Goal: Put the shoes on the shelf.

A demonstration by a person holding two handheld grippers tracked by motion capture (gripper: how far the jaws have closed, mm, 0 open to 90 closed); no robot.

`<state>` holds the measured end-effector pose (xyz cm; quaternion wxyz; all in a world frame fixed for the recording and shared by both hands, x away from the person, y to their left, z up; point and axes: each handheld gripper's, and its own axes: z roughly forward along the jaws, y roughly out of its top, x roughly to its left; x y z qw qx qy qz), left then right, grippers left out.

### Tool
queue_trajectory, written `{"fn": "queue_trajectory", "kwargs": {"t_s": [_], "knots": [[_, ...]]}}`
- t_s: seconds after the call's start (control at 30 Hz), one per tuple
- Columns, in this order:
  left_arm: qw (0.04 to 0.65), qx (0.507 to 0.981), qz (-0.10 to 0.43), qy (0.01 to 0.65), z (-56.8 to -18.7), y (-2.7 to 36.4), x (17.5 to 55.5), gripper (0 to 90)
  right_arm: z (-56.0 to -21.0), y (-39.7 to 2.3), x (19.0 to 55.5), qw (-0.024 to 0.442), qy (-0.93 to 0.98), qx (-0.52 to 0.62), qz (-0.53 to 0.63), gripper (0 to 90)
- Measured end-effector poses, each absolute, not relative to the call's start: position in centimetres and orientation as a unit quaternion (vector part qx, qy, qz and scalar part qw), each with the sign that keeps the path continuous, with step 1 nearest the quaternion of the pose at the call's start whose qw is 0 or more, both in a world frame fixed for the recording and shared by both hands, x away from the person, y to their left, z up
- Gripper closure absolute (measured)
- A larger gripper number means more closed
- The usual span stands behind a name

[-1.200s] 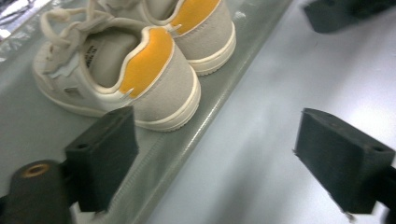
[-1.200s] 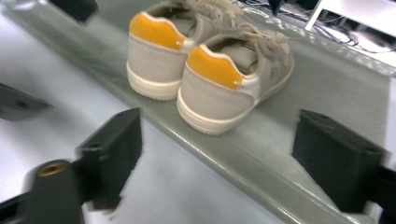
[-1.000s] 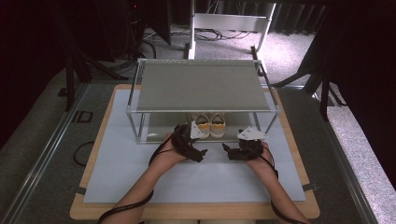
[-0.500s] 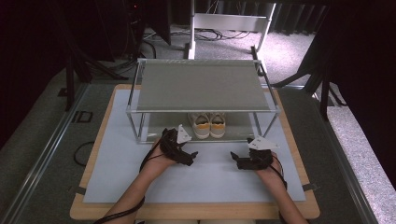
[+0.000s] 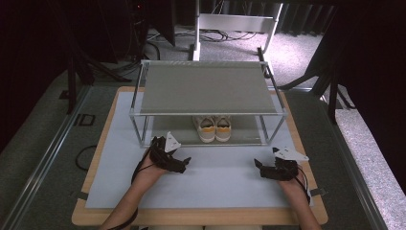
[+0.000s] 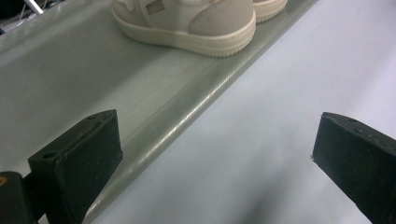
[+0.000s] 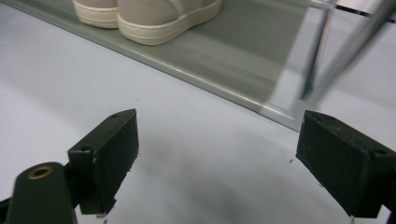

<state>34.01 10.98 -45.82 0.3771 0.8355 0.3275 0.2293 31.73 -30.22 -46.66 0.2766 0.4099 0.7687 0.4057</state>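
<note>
A pair of cream shoes (image 5: 214, 128) with yellow heel patches stands side by side on the lower shelf of a two-level metal rack (image 5: 207, 91). The shoes also appear in the left gripper view (image 6: 187, 23) and the right gripper view (image 7: 154, 16). My left gripper (image 5: 184, 164) rests on the pale mat just in front of the rack's left half, open and empty. My right gripper (image 5: 258, 167) lies on the mat farther right and nearer the front, open and empty too.
The rack's thin metal legs (image 7: 322, 51) and the lower shelf's front lip (image 6: 187, 121) stand close ahead of both grippers. The pale mat (image 5: 215, 182) lies on a wooden board (image 5: 201, 216). Dark stands and cables crowd the floor behind the table.
Both grippers have drawn back from the rack's front toward the near edge and moved apart, the right one farther right. The shoes have stayed on the lower shelf.
</note>
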Motion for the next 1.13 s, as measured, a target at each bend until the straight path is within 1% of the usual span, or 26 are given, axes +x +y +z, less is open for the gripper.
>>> {"fn": "queue_trajectory", "kwargs": {"t_s": [0.13, 0.47, 0.6, 0.8, 0.93, 0.97, 1.13], "knots": [[0.384, 0.827, 0.235, 0.338, -46.3, 12.2, 33.5, 1.1, -46.8, -31.6, 31.5, 0.282, 0.759, 0.425, 0.405, 12.6], [0.377, 0.821, 0.242, 0.355, -47.5, 14.8, 32.1, 1.1, -47.3, -34.2, 30.7, 0.29, 0.742, 0.453, 0.399, 12.7], [0.393, 0.807, 0.237, 0.372, -47.9, 15.7, 31.8, 1.1, -47.6, -35.0, 30.5, 0.304, 0.735, 0.46, 0.395, 12.7], [0.419, 0.786, 0.24, 0.386, -47.9, 16.4, 31.5, 1.1, -47.8, -35.4, 30.3, 0.305, 0.728, 0.463, 0.403, 13.6], [0.421, 0.78, 0.245, 0.393, -48.4, 16.5, 31.3, 1.1, -47.9, -35.3, 30.3, 0.307, 0.727, 0.465, 0.401, 13.6], [0.42, 0.777, 0.256, 0.392, -48.5, 16.4, 31.1, 1.1, -47.9, -35.4, 30.3, 0.307, 0.727, 0.466, 0.401, 13.6], [0.427, 0.775, 0.247, 0.395, -48.5, 16.5, 31.1, 1.1, -47.9, -35.5, 30.4, 0.299, 0.724, 0.472, 0.406, 13.7]]}}
